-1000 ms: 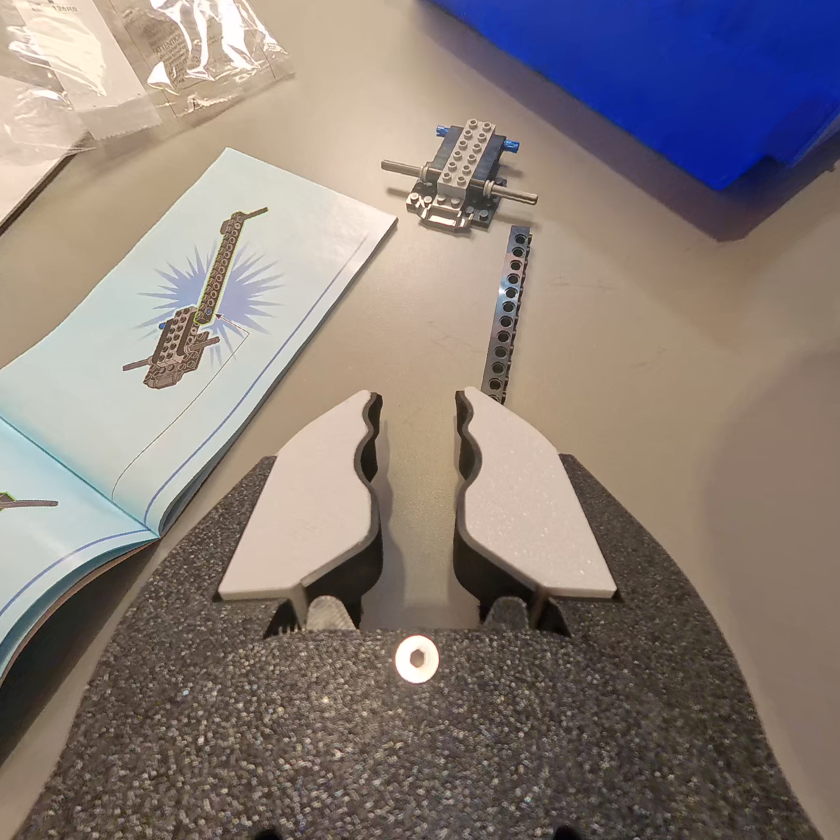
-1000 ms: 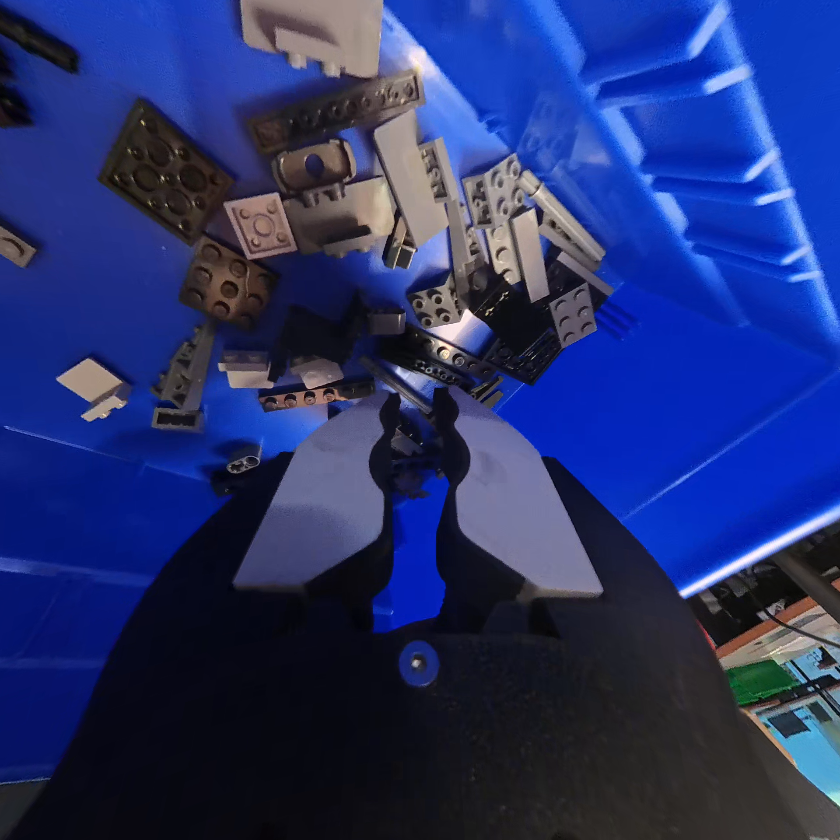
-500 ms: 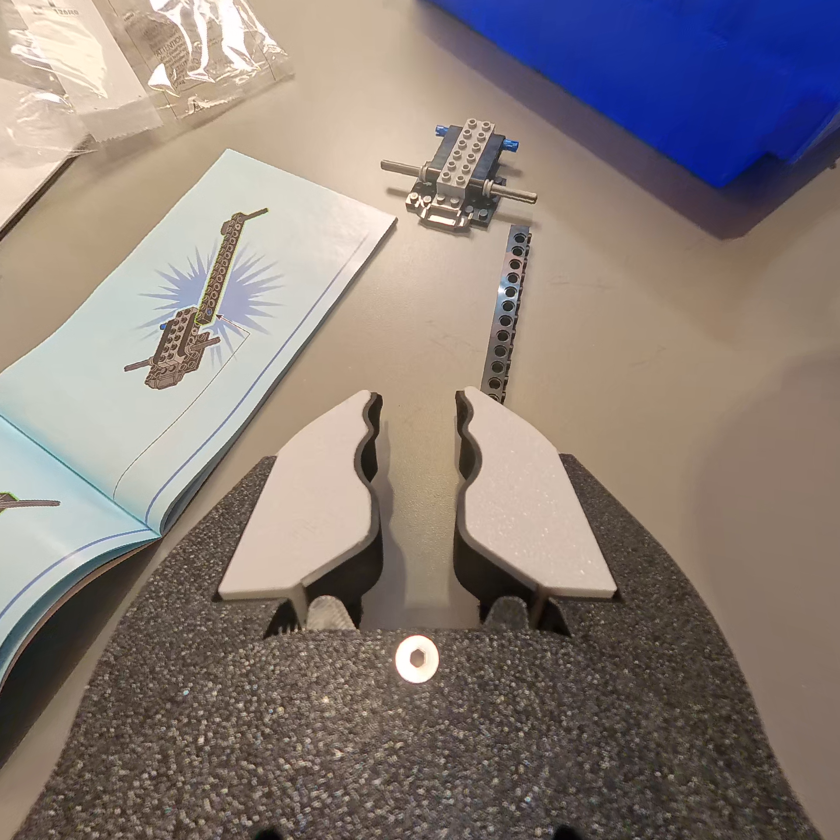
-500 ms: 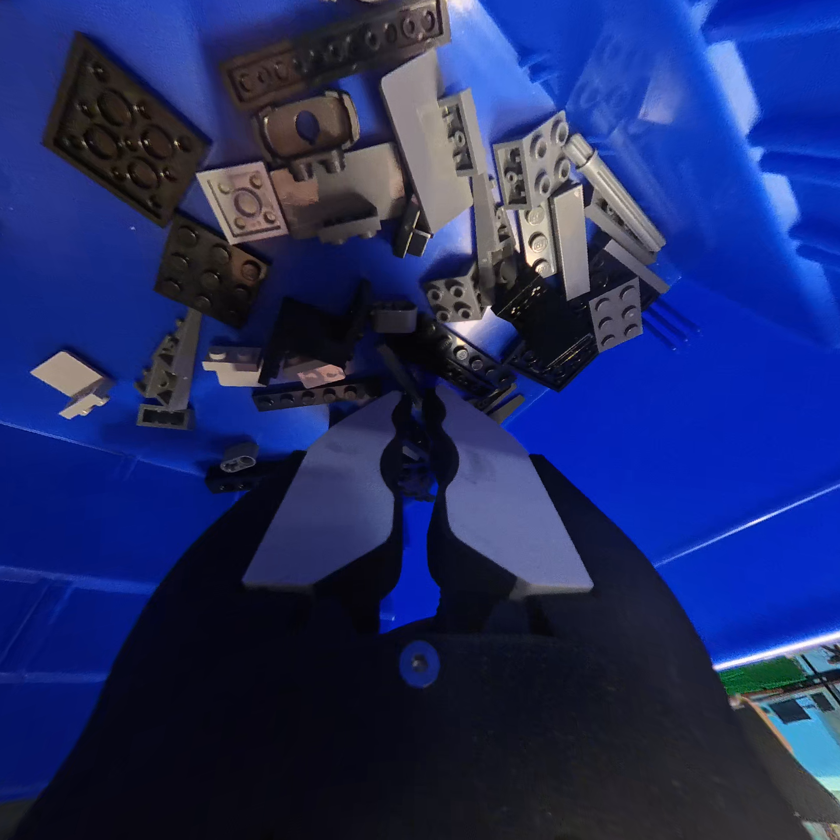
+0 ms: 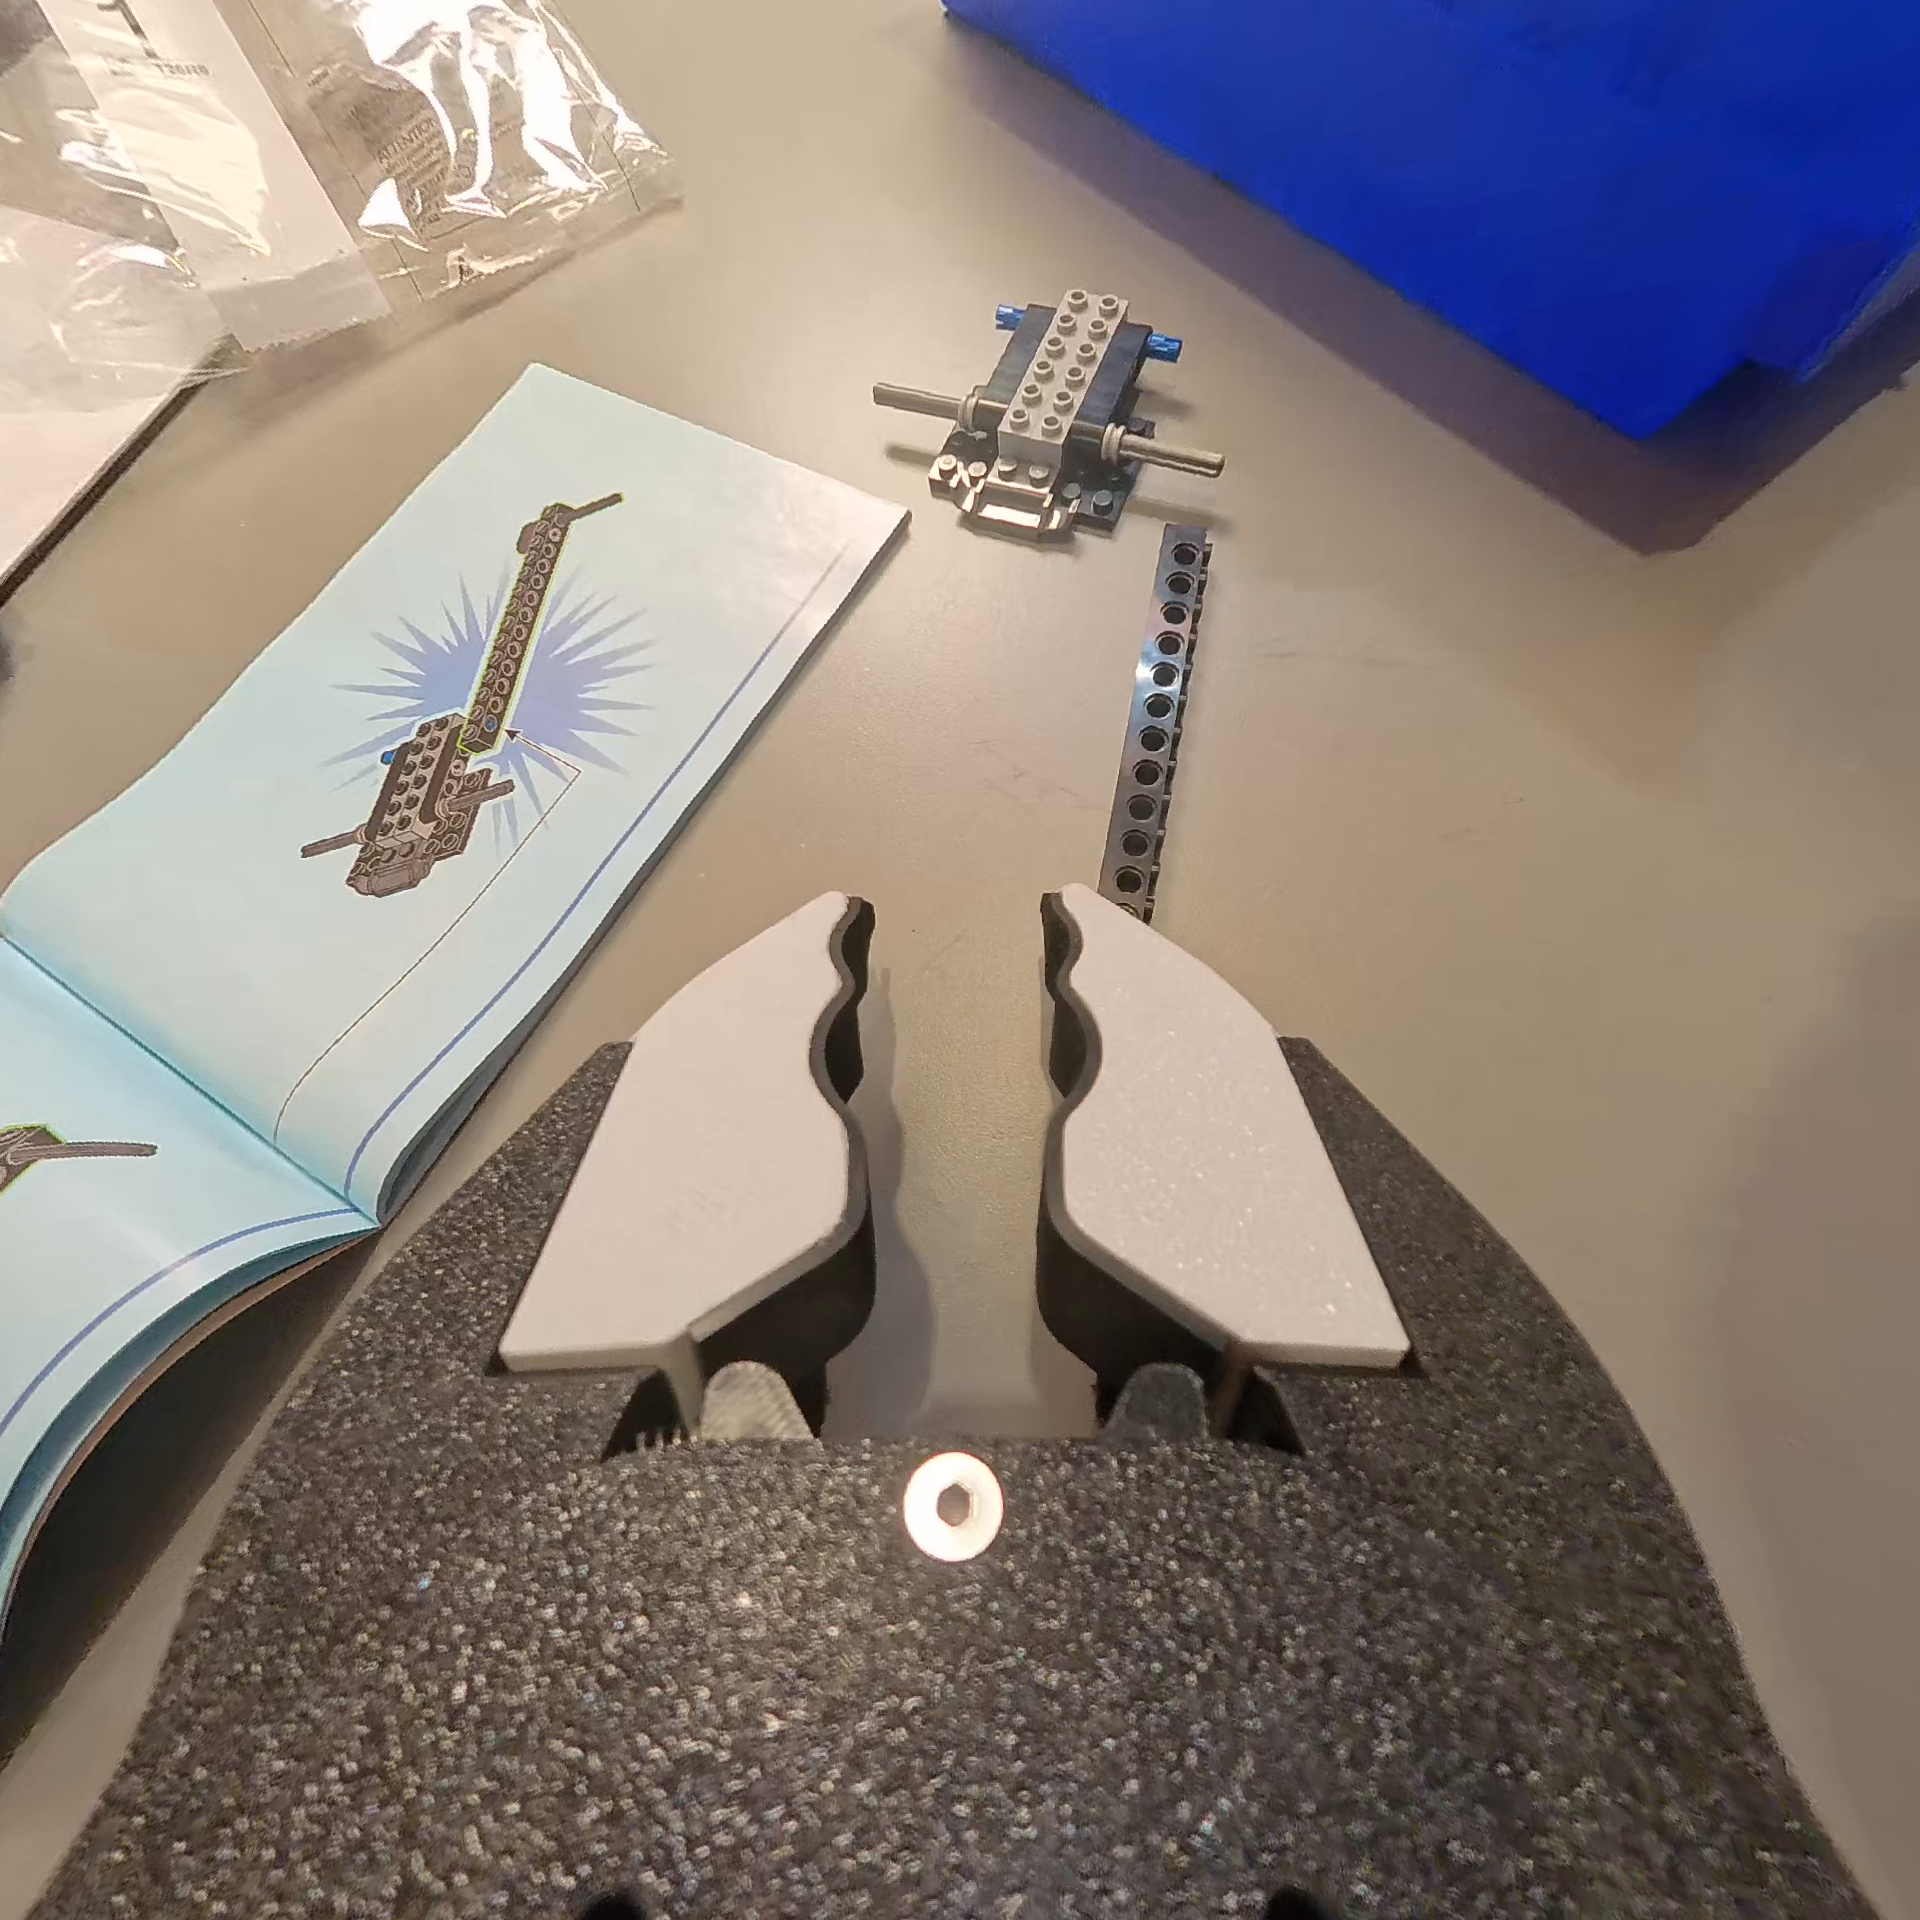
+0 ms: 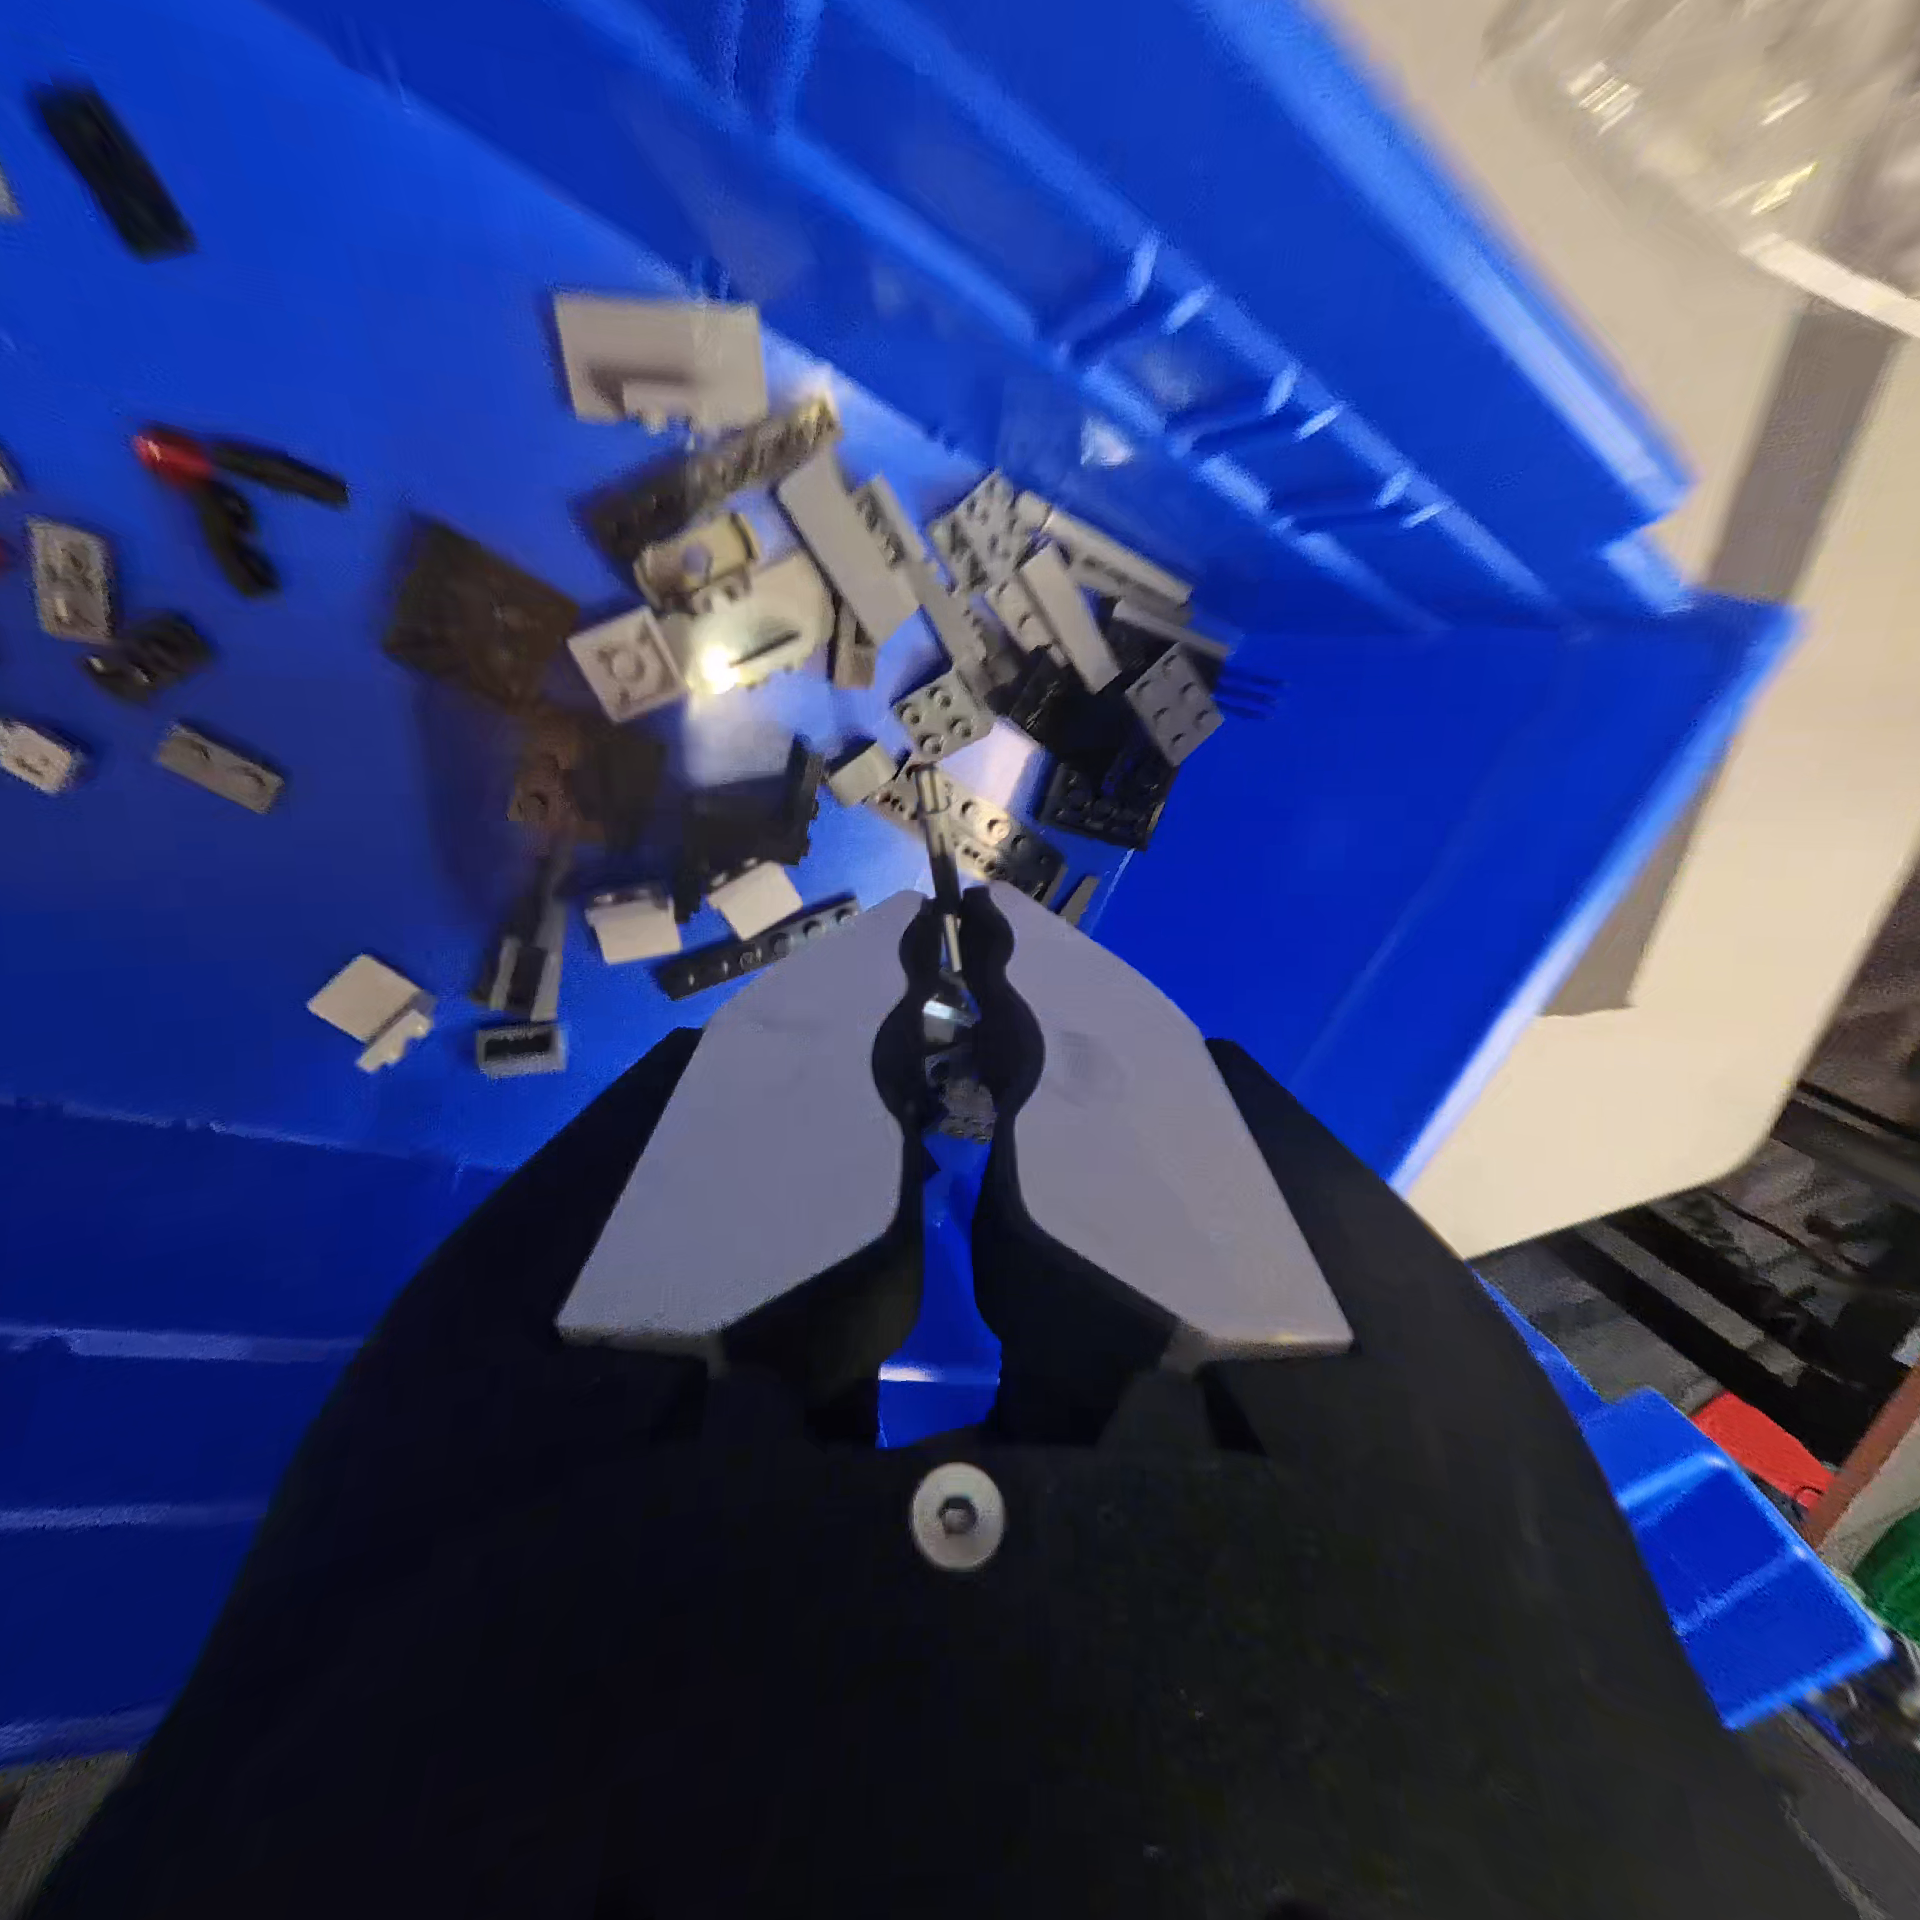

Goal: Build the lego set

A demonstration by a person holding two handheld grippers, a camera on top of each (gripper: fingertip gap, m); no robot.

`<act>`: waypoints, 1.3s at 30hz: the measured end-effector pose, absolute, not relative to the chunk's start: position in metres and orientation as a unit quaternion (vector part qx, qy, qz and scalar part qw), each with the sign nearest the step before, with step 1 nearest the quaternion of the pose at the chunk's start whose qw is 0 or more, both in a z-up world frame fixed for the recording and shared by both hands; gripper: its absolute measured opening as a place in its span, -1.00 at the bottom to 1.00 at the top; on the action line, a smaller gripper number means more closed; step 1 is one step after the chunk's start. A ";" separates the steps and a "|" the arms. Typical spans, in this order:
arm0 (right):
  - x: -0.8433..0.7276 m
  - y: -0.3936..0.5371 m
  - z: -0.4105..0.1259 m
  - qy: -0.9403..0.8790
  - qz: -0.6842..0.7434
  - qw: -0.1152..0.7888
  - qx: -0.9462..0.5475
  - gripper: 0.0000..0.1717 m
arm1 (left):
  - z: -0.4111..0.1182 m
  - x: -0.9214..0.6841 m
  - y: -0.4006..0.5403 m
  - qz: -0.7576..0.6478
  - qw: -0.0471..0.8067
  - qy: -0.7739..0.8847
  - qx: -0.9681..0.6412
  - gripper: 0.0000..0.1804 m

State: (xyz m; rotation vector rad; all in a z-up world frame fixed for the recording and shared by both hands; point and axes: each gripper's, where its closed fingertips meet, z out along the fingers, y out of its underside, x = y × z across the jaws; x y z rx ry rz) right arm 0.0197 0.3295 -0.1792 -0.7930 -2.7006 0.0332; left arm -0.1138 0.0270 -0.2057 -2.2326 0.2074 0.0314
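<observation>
Left wrist view
Left gripper (image 5: 956, 914): fingers apart, nothing between them but bare table; same stance and same spread as a second ago.
Nearest thing: a long black beam with holes (image 5: 1162, 727) lies flat on the table (image 5: 1455, 831), its near end just beside the right fingertip (image 5: 1091, 914), not touched.
Small build: a grey-and-black brick assembly (image 5: 1049, 416) with a rod through it sits beyond the beam's far end, close to it but apart.
Booklet: an open light-blue instruction booklet (image 5: 416, 831) lies to the left of the gripper, well clear of the fingers.
Bags: clear plastic bags (image 5: 364, 135) at the far left corner.
Bin: the blue bin (image 5: 1507, 156) stands at the far right; its side faces this view.
Change: none visible on this side.

Right wrist view
Right gripper (image 6: 948, 904): fingers drawn together on a thin dark grey rod (image 6: 935, 831); a second ago they stood wider, low over the pile.
Rod: clamped near one end, the rest sticks out forward past the fingertips, over the loose pieces.
Change: the view has pulled back from the bin floor; the pile looks farther off and smeared, and the bin rim and pale surface outside it now show at right.
Pile: grey, black and brown loose bricks (image 6: 831, 644) heaped by the corner of the bin (image 6: 1351, 935).
Scattered pieces: a few more bricks, one with a red tip (image 6: 166, 452), lie apart on the left.
In the way: the bin's ribbed wall (image 6: 1247, 364) rises just right of the rod; nothing touches the rod but the fingers, as far as the blur allows.
</observation>
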 end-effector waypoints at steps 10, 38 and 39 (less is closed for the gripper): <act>-0.020 0.270 -0.073 -0.845 -0.007 0.475 -0.245 -0.94 | -0.169 -0.110 0.034 -0.019 0.530 0.032 -0.847 -0.67; -0.087 0.049 -0.071 -0.723 -0.073 0.687 0.021 -0.95 | -0.081 -0.075 0.038 -0.241 0.703 -0.089 -0.663 -0.81; -0.087 0.048 -0.073 -0.724 -0.071 0.686 0.022 -0.95 | -0.082 -0.075 0.038 -0.242 0.704 -0.090 -0.661 -0.83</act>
